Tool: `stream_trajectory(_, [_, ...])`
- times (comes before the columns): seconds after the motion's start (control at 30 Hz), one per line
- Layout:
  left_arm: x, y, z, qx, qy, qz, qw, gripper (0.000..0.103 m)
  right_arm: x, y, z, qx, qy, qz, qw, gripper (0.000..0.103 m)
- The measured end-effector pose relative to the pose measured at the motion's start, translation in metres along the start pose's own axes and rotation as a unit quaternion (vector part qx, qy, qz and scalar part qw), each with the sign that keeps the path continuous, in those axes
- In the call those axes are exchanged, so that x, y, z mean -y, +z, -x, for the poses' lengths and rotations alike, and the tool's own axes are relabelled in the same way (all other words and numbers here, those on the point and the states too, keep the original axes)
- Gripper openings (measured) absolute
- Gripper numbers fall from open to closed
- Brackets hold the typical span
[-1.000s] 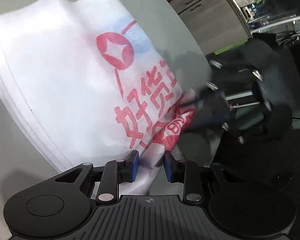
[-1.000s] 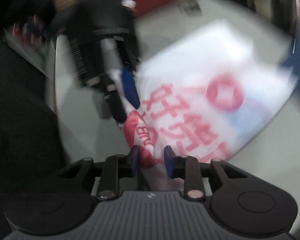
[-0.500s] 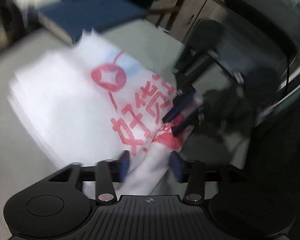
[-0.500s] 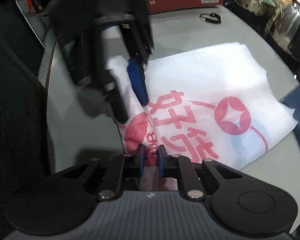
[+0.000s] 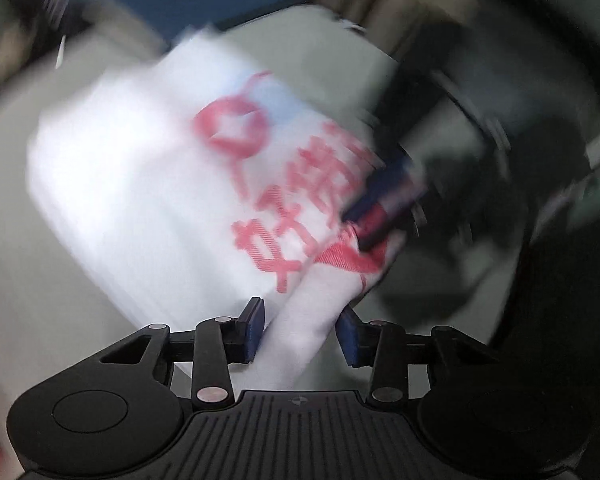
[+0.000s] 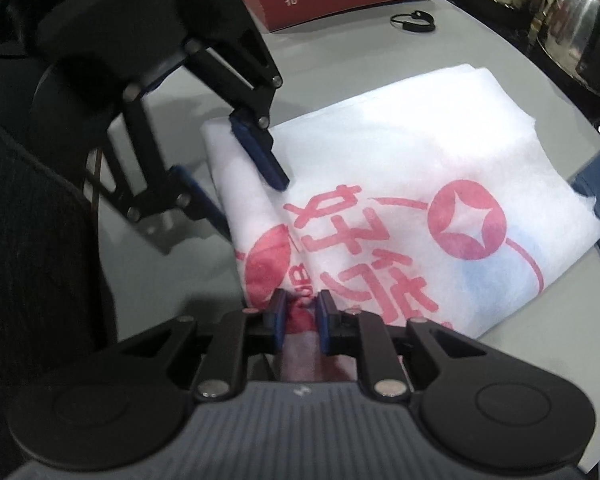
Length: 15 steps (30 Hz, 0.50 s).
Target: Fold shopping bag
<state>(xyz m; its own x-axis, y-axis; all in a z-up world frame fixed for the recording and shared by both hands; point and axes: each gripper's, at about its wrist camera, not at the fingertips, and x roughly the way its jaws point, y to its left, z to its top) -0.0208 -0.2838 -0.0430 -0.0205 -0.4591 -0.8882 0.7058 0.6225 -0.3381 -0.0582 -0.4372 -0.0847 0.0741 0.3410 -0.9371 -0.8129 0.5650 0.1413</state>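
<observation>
Bag [image 6: 400,168] lies half-folded on the bench [image 6: 380,56]; right gripper [image 6: 302,320] pinches its red corner as anchor, while left gripper [image 5: 300,330] jaws close around the white edge.

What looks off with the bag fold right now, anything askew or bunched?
The shopping bag lies mostly flat on the table, but its near edge is bunched into a raised ridge. The right gripper pinches the red-printed end of that ridge; the left gripper straddles the other end, jaws closing. No tears or spills visible.
</observation>
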Motion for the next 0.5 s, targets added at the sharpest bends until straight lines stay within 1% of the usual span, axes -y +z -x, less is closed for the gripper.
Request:
stream_trajectory(0.03, [-0.019,0.006,-0.001,-0.011,-0.036,0.050,0.9981,0.040,0.004,0.000,0.000,0.001,0.007,-0.016,1.000,0.014])
stream_trajectory(0.07, [-0.039,0.013,-0.002,-0.021,-0.071,0.100,0.9923,0.040,0.009,-0.001,0.001,0.002,0.014,-0.033,0.999,0.014])
stream_trajectory(0.1, [-0.051,0.016,-0.004,-0.031,-0.095,0.124,0.9873,0.040,0.011,-0.002,0.001,0.003,0.016,-0.045,0.999,0.014])
stream_trajectory(0.13, [-0.059,0.018,-0.005,-0.037,-0.108,0.137,0.9840,0.040,0.013,-0.004,0.002,0.004,0.015,-0.054,0.998,0.015])
stream_trajectory(0.17, [-0.066,0.020,-0.006,-0.043,-0.120,0.150,0.9804,0.040,0.009,-0.005,0.004,0.009,0.002,-0.051,0.999,0.017])
stream_trajectory(0.2, [-0.070,0.022,-0.008,-0.049,-0.127,0.162,0.9773,0.040,0.002,-0.006,0.008,0.016,-0.022,-0.038,0.999,0.020])
stream_trajectory(0.27, [-0.074,0.024,-0.008,-0.056,-0.132,0.165,0.9758,0.040,-0.015,-0.009,0.016,0.035,-0.073,-0.006,0.997,0.020])
stream_trajectory(0.3, [-0.075,0.026,-0.008,-0.059,-0.133,0.166,0.9753,0.040,-0.027,-0.012,0.022,0.051,-0.103,0.022,0.993,0.016])
stream_trajectory(0.33, [-0.076,0.027,-0.008,-0.062,-0.134,0.168,0.9748,0.040,-0.039,-0.014,0.027,0.062,-0.115,0.049,0.990,0.008])
stream_trajectory(0.4, [-0.078,0.028,-0.008,-0.065,-0.137,0.170,0.9736,0.040,-0.064,-0.020,0.034,0.073,-0.114,0.099,0.986,0.004])
stream_trajectory(0.47, [-0.081,0.029,-0.008,-0.067,-0.141,0.173,0.9725,0.040,-0.080,-0.021,0.026,0.065,-0.105,0.133,0.983,0.002])
stream_trajectory(0.5, [-0.082,0.028,-0.008,-0.063,-0.142,0.175,0.9721,0.040,-0.084,-0.020,0.019,0.057,-0.110,0.142,0.982,0.002])
